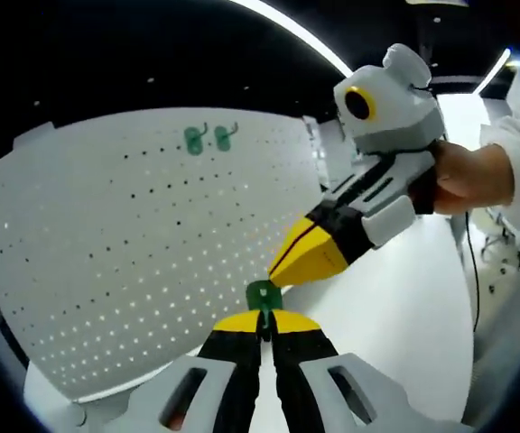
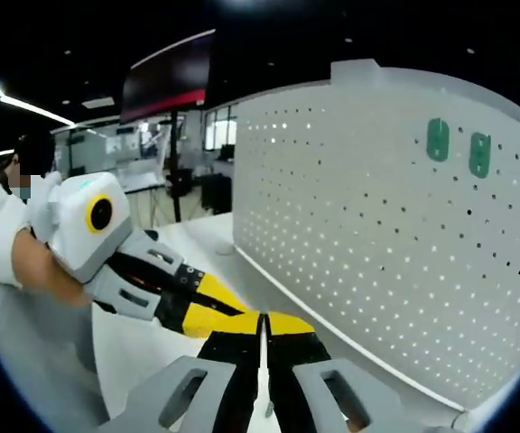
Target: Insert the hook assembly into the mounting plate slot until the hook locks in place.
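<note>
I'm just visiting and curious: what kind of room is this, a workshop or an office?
Probably a lab or open-plan workspace. A white pegboard carrying two green hooks stands on a white table, strip lights cross a dark ceiling, and desks sit behind.

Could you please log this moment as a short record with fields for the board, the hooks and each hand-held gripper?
board: white pegboard, upright on a white table
mounted hooks: two green hooks side by side near the board's top
left hand-held gripper: shut on a green hook piece, short of the board
right hand-held gripper: jaws closed, tips meeting the left one's tips
hook inserted: not yet
</note>
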Available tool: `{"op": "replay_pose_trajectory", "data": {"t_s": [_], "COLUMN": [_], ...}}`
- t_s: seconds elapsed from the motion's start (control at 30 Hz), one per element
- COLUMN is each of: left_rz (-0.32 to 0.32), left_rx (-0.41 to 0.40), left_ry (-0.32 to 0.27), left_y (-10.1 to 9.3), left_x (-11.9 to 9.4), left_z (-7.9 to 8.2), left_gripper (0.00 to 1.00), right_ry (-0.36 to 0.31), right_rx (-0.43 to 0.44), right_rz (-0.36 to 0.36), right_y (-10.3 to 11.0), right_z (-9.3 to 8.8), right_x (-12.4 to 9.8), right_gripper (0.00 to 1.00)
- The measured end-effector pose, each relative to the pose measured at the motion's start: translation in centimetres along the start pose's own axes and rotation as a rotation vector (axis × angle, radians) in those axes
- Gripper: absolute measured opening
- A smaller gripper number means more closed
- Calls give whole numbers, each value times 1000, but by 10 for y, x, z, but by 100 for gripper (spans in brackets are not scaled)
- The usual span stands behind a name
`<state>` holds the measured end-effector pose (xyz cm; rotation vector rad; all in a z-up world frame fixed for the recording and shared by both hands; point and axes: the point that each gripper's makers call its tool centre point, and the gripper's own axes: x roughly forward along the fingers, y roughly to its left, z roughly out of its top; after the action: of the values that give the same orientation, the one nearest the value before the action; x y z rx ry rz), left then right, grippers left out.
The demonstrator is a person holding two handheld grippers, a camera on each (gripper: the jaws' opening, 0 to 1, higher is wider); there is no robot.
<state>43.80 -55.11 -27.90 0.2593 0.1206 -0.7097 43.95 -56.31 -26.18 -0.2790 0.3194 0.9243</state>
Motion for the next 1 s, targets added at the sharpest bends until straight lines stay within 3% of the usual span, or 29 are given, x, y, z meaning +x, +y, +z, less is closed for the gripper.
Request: {"op": "replay_pose_trajectory", "data": {"t_s": [0.3,0.7,0.87,1.0], "left_rz": [12,14,32,46], "left_rx": [-53,-108,-72,-50], "left_ry": [-7,-32,-43,-60], "left_y": [2,2,2,3], "left_x": [-2,-5,-8,-10], "left_z": [3,10,13,17], "left_gripper": [4,4,4,4], "right_ry": [31,9,-22,-49], "right_rx": [-39,-49,5,108], "right_rz": [-4,-5,-2,14], "right_y": [3,3,3,3], "right_z": [-10,-7,-3,2], "right_x": [3,8,8,6], "right_gripper": [3,0,0,0]}}
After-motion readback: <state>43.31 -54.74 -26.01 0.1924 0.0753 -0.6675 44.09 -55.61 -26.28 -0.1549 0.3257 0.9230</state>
